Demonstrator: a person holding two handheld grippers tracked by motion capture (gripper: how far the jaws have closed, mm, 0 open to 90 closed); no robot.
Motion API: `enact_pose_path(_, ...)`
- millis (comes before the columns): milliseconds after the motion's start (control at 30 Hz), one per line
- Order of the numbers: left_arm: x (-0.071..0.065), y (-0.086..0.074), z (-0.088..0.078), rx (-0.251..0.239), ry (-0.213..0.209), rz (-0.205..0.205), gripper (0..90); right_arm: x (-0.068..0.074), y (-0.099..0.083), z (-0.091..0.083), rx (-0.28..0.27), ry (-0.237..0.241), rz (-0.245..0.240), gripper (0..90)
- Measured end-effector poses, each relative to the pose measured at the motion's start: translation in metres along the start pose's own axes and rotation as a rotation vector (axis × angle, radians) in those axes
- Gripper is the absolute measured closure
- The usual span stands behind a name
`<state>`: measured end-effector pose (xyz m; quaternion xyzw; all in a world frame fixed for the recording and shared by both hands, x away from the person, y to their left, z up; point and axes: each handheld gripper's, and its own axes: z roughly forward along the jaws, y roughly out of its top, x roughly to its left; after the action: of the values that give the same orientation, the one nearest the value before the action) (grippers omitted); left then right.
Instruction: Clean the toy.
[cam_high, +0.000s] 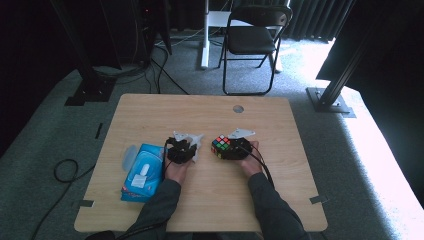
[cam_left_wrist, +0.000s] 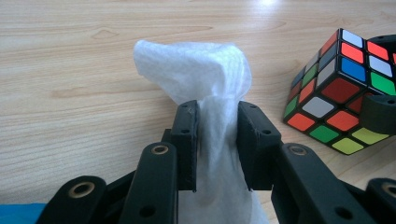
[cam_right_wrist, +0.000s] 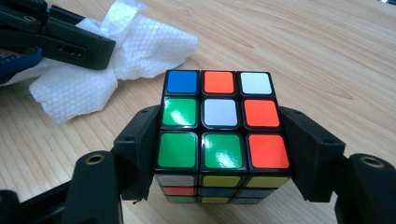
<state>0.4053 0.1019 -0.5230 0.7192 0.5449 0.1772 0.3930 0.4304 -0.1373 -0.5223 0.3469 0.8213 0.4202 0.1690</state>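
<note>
Jaws of the left gripper (cam_left_wrist: 217, 144) are seen standing a little apart, with a white wipe (cam_left_wrist: 196, 74) running up between them. The wipe fills the gap and touches both inner faces, yet whether the pads press on it cannot be told from the left gripper view. Above the jaw tips the wipe bunches into a loose fold over the wooden table (cam_left_wrist: 70, 56).

Jaws of the right gripper (cam_right_wrist: 219, 154) are set wide and are clamped on a cube (cam_right_wrist: 219, 121), one pad against each side face. The cube is held with a mixed face of green, white, orange and blue stickers turned toward the camera, just above the table.

In the high view, the two grippers are seen side by side near the middle of the table, the left gripper (cam_high: 183, 148) close to the right gripper (cam_high: 235, 146), with the cube (cam_high: 221, 145) between them on the right gripper's side.

A blue wipe pack (cam_high: 144, 171) lies flat on the table just to the left of the left hand (cam_high: 176, 171). A white flap is seen on its top face; its contents cannot be made out.
</note>
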Motion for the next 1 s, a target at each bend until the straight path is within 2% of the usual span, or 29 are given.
enact_pose_path(267,0.000,0.000,0.000,0.000,-0.001,-0.004,70.7,0.000,0.000,0.000,-0.002,-0.008,-0.007,32.3)
enact_pose_path(400,0.000,0.000,0.000,0.000,-0.002,-0.005,70.7,-0.003,0.001,-0.004,-0.035,-0.006,0.023,26.1)
enact_pose_path(733,0.000,0.000,0.000,-0.002,-0.003,-0.004,70.4,-0.004,0.004,-0.012,-0.089,0.015,0.034,26.5)
enact_pose_path(1000,-0.001,0.001,-0.003,-0.023,0.018,0.003,52.6,-0.007,0.005,-0.016,-0.106,0.006,0.033,26.6)
